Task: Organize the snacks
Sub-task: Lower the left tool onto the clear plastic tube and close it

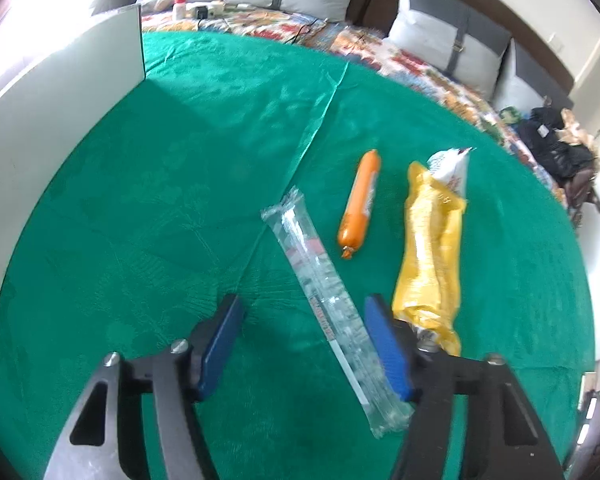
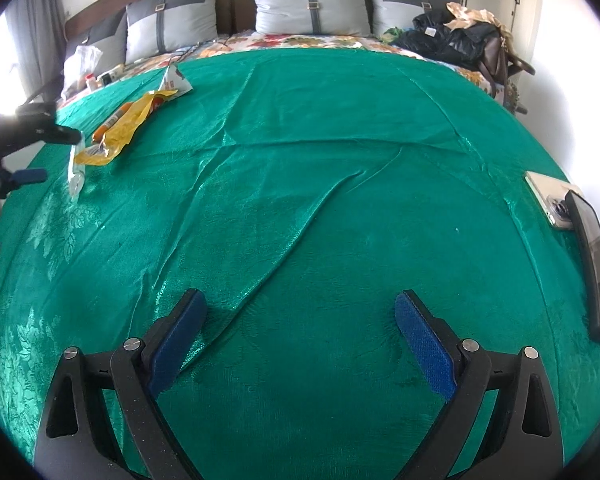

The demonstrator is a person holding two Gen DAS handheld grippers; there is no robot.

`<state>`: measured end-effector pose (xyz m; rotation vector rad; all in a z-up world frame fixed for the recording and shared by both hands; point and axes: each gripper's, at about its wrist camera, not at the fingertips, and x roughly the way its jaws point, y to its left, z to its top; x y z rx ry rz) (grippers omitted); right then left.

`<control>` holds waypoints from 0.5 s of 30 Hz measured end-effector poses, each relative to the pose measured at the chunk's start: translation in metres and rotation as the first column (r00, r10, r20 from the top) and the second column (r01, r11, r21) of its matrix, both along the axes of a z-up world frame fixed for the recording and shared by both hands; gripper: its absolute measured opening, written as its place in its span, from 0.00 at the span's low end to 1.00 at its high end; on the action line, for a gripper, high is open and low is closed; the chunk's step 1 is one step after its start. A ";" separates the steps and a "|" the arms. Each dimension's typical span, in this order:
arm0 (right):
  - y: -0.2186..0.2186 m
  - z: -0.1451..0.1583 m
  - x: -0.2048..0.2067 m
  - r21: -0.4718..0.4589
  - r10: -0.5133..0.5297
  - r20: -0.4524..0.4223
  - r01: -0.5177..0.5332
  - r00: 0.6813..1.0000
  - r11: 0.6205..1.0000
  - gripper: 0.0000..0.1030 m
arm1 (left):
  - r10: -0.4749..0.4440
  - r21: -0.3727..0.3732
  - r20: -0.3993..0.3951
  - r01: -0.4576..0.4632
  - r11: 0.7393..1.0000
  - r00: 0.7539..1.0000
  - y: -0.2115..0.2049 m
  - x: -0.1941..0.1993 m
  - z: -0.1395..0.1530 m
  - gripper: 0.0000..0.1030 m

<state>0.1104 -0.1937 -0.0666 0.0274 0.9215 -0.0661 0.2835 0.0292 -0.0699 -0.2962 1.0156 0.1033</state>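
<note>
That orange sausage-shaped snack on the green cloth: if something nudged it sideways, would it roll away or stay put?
The orange sausage looks round and smooth, so a sideways nudge would probably roll it. The green cloth is soft and creased, which may stop it soon. Its glossy skin looks slippery, and it seems plump and fairly firm, so it likely would not flop when lifted.

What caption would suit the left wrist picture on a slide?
Left hand-held gripper over a clear packet, beside an orange sausage and yellow bag on green cloth.
</note>
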 end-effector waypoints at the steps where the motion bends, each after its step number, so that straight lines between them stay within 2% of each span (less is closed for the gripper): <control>1: 0.000 0.000 0.000 0.000 0.000 0.000 0.000 1.000 1.000 0.95 | -0.016 0.016 0.004 0.016 1.000 1.000 -0.003 -0.002 -0.001 0.48; 2: 0.000 0.000 0.000 0.000 0.000 0.000 0.000 1.000 1.000 0.95 | -0.046 0.010 0.005 0.046 0.999 0.999 -0.003 -0.004 -0.003 0.30; 3: 0.000 0.000 0.000 0.000 0.000 0.000 0.000 1.000 1.000 0.95 | -0.075 0.026 0.001 0.075 0.997 0.997 -0.004 -0.004 -0.003 0.22; 4: 0.000 0.000 0.000 0.000 0.000 0.000 0.000 1.000 1.000 0.95 | -0.103 0.064 -0.002 0.103 0.993 0.995 -0.005 -0.008 -0.003 0.20; 6: 0.000 0.000 0.001 0.000 0.002 -0.001 -0.002 1.000 1.000 0.95 | -0.157 0.094 -0.019 0.158 0.983 0.987 -0.001 -0.019 -0.002 0.18; 12: 0.000 0.000 0.001 0.000 0.003 -0.001 -0.003 1.000 1.000 0.95 | -0.253 0.106 -0.083 0.261 0.960 0.964 0.025 -0.076 0.002 0.18; 15: 0.000 0.000 0.001 0.000 0.003 -0.001 -0.003 1.000 1.000 0.95 | -0.284 0.103 -0.088 0.292 0.951 0.955 0.031 -0.101 0.001 0.20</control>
